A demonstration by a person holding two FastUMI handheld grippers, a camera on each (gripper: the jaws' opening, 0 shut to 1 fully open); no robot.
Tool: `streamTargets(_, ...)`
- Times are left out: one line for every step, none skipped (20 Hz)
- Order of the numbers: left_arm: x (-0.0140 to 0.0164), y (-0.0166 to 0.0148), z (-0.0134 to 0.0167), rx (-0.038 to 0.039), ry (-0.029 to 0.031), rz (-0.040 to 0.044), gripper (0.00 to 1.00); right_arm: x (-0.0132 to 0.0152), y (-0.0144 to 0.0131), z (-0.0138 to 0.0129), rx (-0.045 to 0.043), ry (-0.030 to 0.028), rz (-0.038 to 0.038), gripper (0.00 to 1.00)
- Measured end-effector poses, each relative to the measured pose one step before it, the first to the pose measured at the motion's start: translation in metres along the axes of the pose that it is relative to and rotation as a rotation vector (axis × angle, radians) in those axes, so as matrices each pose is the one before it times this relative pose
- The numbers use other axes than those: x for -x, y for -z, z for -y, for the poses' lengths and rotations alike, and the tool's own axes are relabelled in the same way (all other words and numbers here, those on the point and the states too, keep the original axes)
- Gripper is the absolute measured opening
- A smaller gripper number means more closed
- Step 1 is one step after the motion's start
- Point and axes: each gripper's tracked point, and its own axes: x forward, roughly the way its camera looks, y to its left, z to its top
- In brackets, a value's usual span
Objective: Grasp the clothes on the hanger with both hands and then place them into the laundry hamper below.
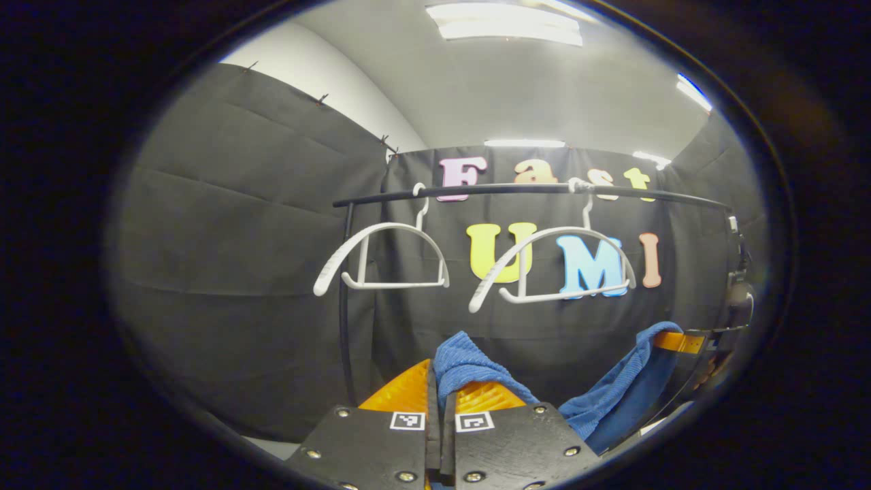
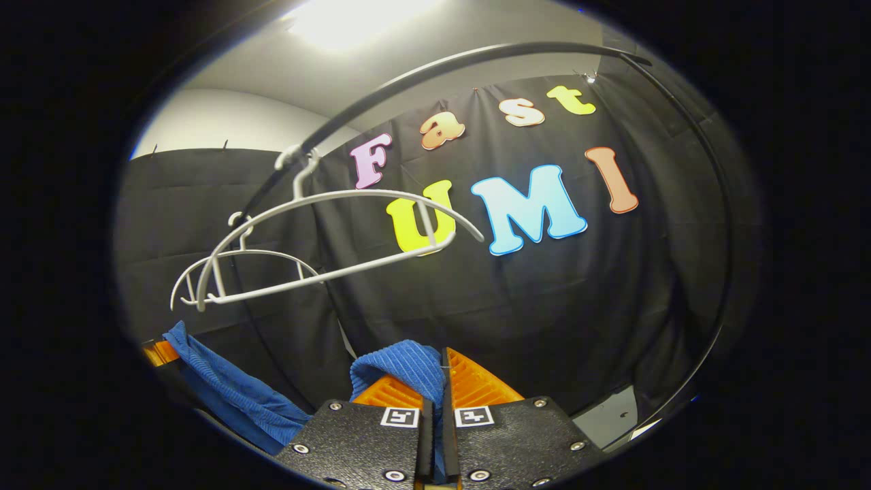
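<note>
I had the left gripper (image 1: 441,388) clamped on one corner of the blue cloth (image 1: 476,371), its fingers pressed together with the fabric bunched up between them. In the left gripper view the cloth sagged away from that corner and rose again toward the right gripper (image 1: 680,341), which held the far corner at the picture's edge. All of the cloth hung below the rail (image 1: 531,190), clear of both hangers.

The near hanger (image 1: 551,269) and the far hanger (image 1: 381,258) both hung bare from the rail, their lower bars well above the cloth's top edge. Between those bars and the cloth I saw only the booth's black wall.

In the right gripper view, the right gripper (image 2: 435,381) was likewise closed on the cloth (image 2: 401,364), a fold standing up between its fingers. The near hanger (image 2: 326,238) tilted, its long bar slanting above the cloth; the far hanger (image 2: 238,272) sat behind it. The rail (image 2: 435,68) arched overhead, then curved down the side.
</note>
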Motion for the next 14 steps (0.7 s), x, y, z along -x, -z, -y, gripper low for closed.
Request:
streamTargets(0.00622,-0.00561,0.00244,0.00141,0.01939,0.00746,0.01,0.00912,-0.00198,-0.00792,-0.00122,-0.0058,0.0032,0.04)
streamTargets(0.00516,-0.00392,0.00394,0.0055,0.01883,0.00392,0.06,0.01129,-0.00095,-0.00765,-0.00171,-0.0004,0.00192,0.05)
streamTargets(0.005,-0.00306,0.00372,0.01041,0.01685,0.00358,0.06,0.00871,-0.00058,-0.00696,-0.00442,-0.00303,-0.00135,0.05)
streamTargets(0.0047,-0.00157,0.00338,0.01073,0.01613,0.00261,0.06,0.01038,0.00074,-0.0093,-0.0034,-0.00357,0.00085,0.05)
streamTargets(0.00456,-0.00094,0.00269,0.00228,0.01445,0.00378,0.01,0.00919,-0.00034,-0.00632,0.00118,-0.00053,0.00374,0.05)
streamTargets(0.00346,-0.00069,0.00261,-0.00368,0.01228,0.00167,0.06,0.01115,0.00097,-0.00664,0.00364,0.00124,0.00398,0.05)
streamTargets(0.00433,0.00226,0.00475,-0.00094,0.01665,-0.0003,0.06,0.01019,0.0008,-0.0056,0.00237,0.00086,0.00308,0.05)
streamTargets(0.00455,0.00156,0.00461,0.00204,0.01826,-0.00216,0.06,0.00997,0.00195,-0.00649,0.00085,-0.00035,0.00185,0.05)
streamTargets(0.00682,0.00082,0.00319,0.00507,0.01787,0.00049,0.06,0.00754,0.00203,-0.00444,0.00029,0.002,-0.00096,0.05)
streamTargets(0.00657,0.00305,0.00137,0.00622,0.01703,-0.00168,0.06,0.00825,0.00573,-0.00399,-0.00096,0.00368,-0.00256,0.05)
streamTargets(0.00661,0.00327,0.0042,0.00692,0.01404,-0.00408,0.01,0.00514,0.00499,-0.00229,-0.00314,0.00382,-0.00008,0.05)
streamTargets(0.00551,0.00249,0.00277,0.00784,0.01473,-0.00444,0.06,0.00703,0.0062,-0.00571,-0.0021,0.00408,0.00136,0.05)
streamTargets(0.00574,0.00291,0.00299,0.00712,0.01432,-0.00487,0.06,0.00667,0.00547,-0.00409,0.00275,0.00479,-0.00292,0.05)
streamTargets(0.00506,0.00407,0.00337,0.00826,0.01332,-0.00544,0.01,0.00682,0.00541,-0.00341,0.00579,0.00469,-0.00343,0.05)
